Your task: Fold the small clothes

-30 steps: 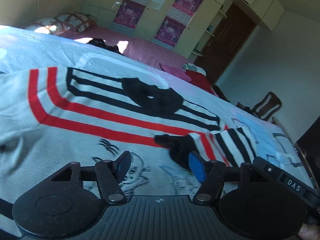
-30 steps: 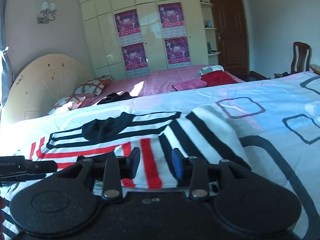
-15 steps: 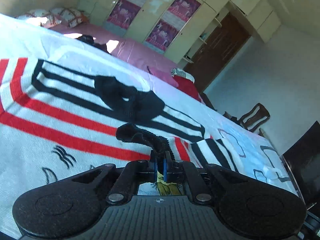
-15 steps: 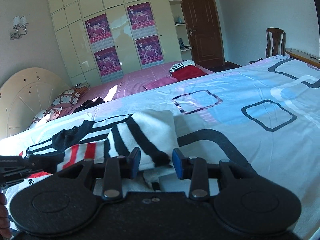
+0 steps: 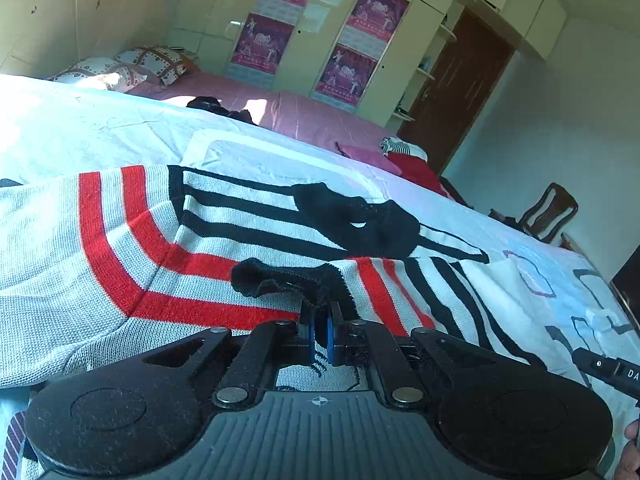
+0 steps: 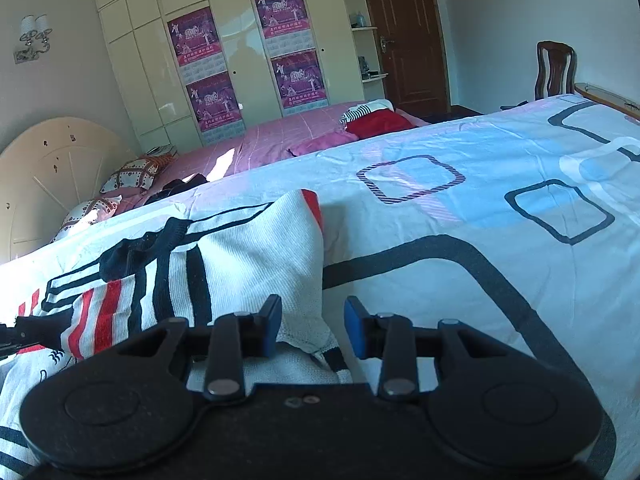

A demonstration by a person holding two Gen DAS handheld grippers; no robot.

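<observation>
A small white knit sweater (image 5: 120,248) with red and black stripes lies on the bed sheet (image 5: 100,132). Its black collar (image 5: 360,220) lies flat. My left gripper (image 5: 319,338) is shut on the black cuff (image 5: 280,280) of the right sleeve, which is drawn across the sweater's front. In the right wrist view the sweater (image 6: 248,256) lies folded at the left, and my right gripper (image 6: 312,328) is open, with the sweater's white edge between and under its fingers. The left gripper's tip (image 6: 24,334) shows at the left edge.
The sheet (image 6: 480,208) with black and blue square outlines spreads to the right. A second bed with a pink cover (image 6: 272,140) holds pillows and red clothes (image 6: 380,120). A wardrobe with posters, a brown door and a wooden chair (image 6: 554,68) stand behind.
My left gripper closed on the sleeve cuff and drew it across the sweater. My right gripper slid right along the sweater to its edge and stayed open.
</observation>
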